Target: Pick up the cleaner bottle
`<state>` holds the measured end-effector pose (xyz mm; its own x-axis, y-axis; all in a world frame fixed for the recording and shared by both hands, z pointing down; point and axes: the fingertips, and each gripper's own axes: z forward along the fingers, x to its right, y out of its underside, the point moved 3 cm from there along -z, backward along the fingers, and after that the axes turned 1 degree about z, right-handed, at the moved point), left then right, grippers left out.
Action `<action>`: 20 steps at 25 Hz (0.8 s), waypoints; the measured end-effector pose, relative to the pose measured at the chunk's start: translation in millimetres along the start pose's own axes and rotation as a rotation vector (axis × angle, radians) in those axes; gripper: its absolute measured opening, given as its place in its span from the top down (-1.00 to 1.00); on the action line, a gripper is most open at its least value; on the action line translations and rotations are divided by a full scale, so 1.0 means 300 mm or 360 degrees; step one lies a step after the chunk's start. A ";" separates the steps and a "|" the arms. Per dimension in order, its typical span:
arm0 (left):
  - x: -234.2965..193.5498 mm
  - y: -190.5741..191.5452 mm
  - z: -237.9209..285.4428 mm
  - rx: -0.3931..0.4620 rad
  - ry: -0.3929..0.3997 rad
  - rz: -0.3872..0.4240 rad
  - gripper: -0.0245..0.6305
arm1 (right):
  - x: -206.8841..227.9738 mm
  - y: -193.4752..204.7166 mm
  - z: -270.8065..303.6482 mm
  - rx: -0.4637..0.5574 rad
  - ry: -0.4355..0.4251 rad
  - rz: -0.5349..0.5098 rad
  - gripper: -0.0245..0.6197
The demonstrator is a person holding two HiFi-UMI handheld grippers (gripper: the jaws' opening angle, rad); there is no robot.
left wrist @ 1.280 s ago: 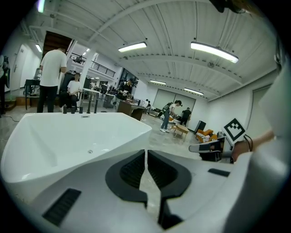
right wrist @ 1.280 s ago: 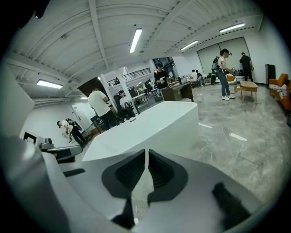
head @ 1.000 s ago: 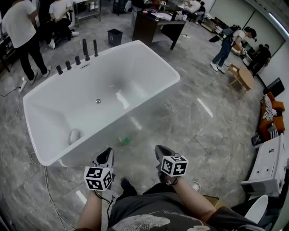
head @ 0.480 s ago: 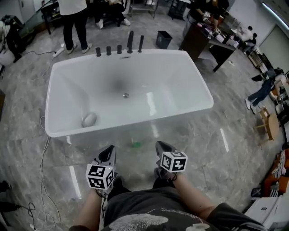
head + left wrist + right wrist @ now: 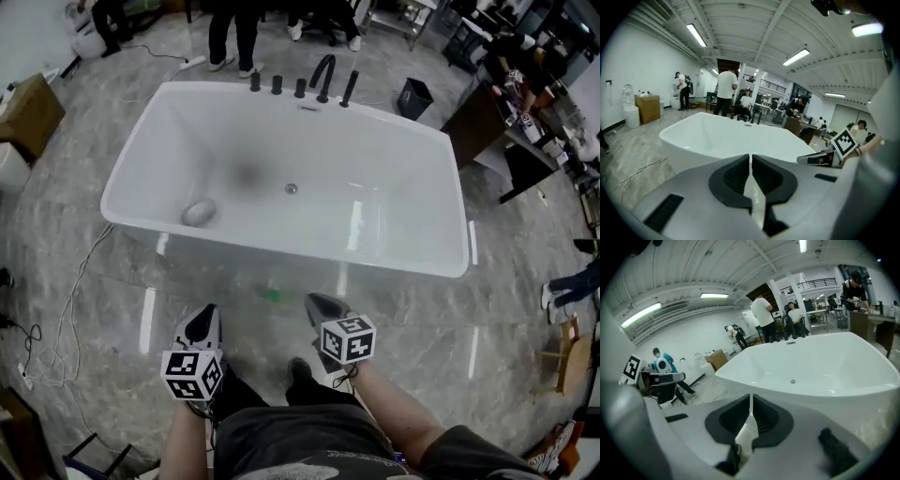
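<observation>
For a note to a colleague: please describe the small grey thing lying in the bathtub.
Find the white bathtub on the grey floor. Inside, at its left end in the head view, lies a rounded grey lump. It is the only loose thing there; the drain is a smaller central dot.

- A small green item, seemingly the cleaner bottle, shows only as a blurred spot in the head view.
- It sits low at the foot of the white bathtub's near outer wall, where that meets the grey floor.
- Its shape, cap and pose are too small to tell.
</observation>
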<state>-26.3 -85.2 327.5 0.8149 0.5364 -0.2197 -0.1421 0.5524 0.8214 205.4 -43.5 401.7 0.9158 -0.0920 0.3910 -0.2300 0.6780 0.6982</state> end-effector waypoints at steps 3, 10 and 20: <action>0.039 0.059 -0.020 0.0016 -0.0128 -0.0080 0.84 | 0.070 0.049 -0.018 -0.0015 -0.0095 -0.0034 0.81; 0.058 0.194 0.010 0.0020 -0.0249 -0.0173 0.84 | 0.176 0.196 0.056 -0.0134 -0.0146 -0.0117 0.81; -0.140 0.572 0.162 -0.0023 -0.0357 -0.0366 0.84 | 0.199 0.458 0.306 -0.0306 -0.0120 -0.0379 0.80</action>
<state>-57.5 -44.0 503.2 0.9299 0.2434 -0.2759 0.0535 0.6525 0.7559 198.3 -22.7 575.9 0.9078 -0.3135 0.2787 0.0609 0.7559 0.6519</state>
